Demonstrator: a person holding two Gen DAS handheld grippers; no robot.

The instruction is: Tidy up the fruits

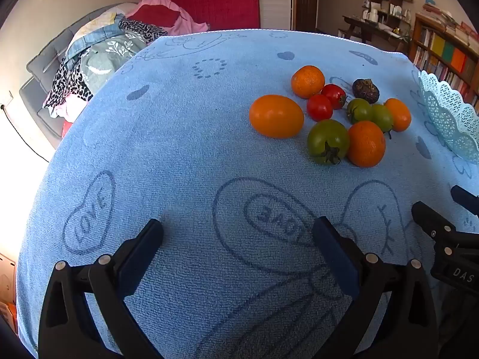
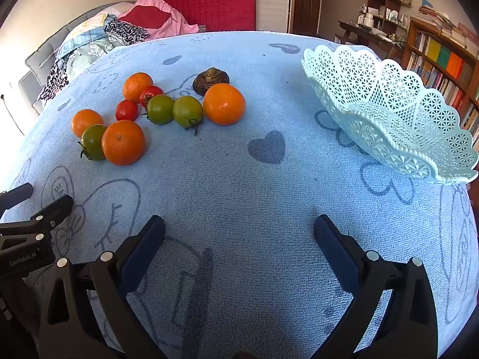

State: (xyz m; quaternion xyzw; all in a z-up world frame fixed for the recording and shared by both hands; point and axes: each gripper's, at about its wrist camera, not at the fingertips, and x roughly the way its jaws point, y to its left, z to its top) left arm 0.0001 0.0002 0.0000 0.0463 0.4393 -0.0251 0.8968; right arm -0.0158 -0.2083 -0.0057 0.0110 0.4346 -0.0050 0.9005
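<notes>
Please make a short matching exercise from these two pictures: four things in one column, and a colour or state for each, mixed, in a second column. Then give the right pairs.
Things
1. pale blue lace-pattern plastic basket
2. wrinkled round fruit at the far edge of the fruit group
3. right tool
4. terry table cloth with drawn hearts

Colour or state
A. dark brown
B. light blue, covers the table
C. open, with nothing between its fingers
D. empty, beside the fruits

Pairs: 1-D, 2-A, 3-C, 4-B
</notes>
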